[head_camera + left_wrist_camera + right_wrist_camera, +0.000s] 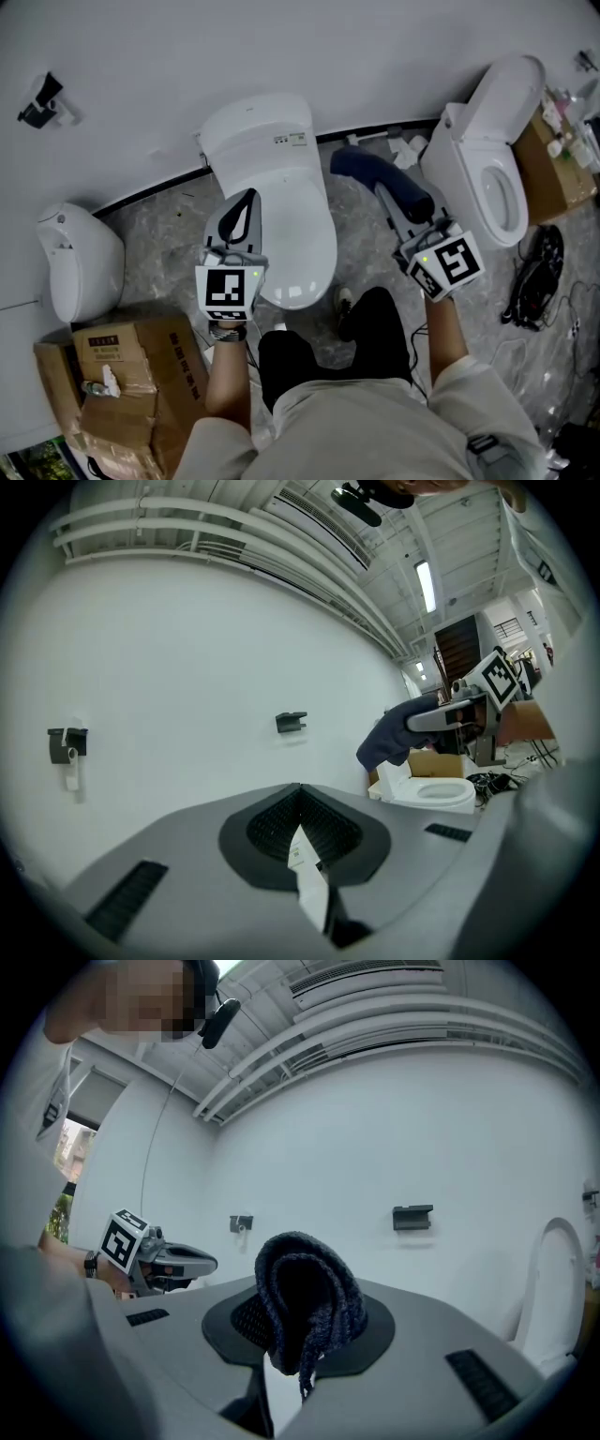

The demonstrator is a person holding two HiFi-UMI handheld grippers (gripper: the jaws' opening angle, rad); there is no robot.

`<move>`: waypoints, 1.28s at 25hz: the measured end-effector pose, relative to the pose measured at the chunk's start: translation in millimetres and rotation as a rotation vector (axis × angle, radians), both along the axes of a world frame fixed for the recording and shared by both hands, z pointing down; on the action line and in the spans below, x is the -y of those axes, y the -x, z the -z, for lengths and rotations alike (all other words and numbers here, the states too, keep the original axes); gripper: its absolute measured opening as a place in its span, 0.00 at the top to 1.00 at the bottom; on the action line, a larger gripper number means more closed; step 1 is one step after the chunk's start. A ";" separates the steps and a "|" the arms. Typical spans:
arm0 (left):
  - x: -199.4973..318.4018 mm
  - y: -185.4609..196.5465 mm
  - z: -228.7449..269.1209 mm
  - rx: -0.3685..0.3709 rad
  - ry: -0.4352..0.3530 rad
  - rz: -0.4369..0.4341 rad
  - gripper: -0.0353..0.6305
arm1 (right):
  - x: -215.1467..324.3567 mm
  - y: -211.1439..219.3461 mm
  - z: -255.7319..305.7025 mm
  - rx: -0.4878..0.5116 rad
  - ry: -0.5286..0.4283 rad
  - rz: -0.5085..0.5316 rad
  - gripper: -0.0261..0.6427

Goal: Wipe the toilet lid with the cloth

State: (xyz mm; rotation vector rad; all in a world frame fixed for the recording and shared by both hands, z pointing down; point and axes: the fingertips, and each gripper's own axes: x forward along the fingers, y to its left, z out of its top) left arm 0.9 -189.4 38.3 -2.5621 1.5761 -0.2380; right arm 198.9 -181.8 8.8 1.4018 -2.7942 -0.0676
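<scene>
The white toilet with its lid (281, 159) down stands against the wall in the middle of the head view. My left gripper (246, 199) hovers over the lid's left half, shut with nothing between its jaws (300, 803). To the right of the toilet my right gripper (386, 195) is shut on a dark blue knitted cloth (367, 169). That cloth (305, 1297) bulges out in a loop past the jaws and hangs in the air, off the lid. From the left gripper view, the cloth (394, 735) and right gripper (450, 716) show at the right.
A second toilet (487, 169) with its seat up stands at the right, with a cardboard box (558, 164) behind it and black cables (539, 272) on the floor. At the left are a white fixture (80, 262) and stacked boxes (122, 375). The person's legs (366, 328) stand before the bowl.
</scene>
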 end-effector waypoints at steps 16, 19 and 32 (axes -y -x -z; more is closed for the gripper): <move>23.5 -16.0 -145.3 0.032 0.005 0.016 0.95 | 33.8 -10.4 -159.1 -0.018 0.022 0.003 0.83; 24.3 -9.8 -179.1 0.031 0.003 0.031 0.95 | 36.6 -6.9 -199.1 -0.031 0.031 0.004 0.83; 6.1 10.8 -268.8 0.024 -0.020 0.041 0.95 | 22.0 10.6 -289.0 -0.010 0.007 0.010 0.83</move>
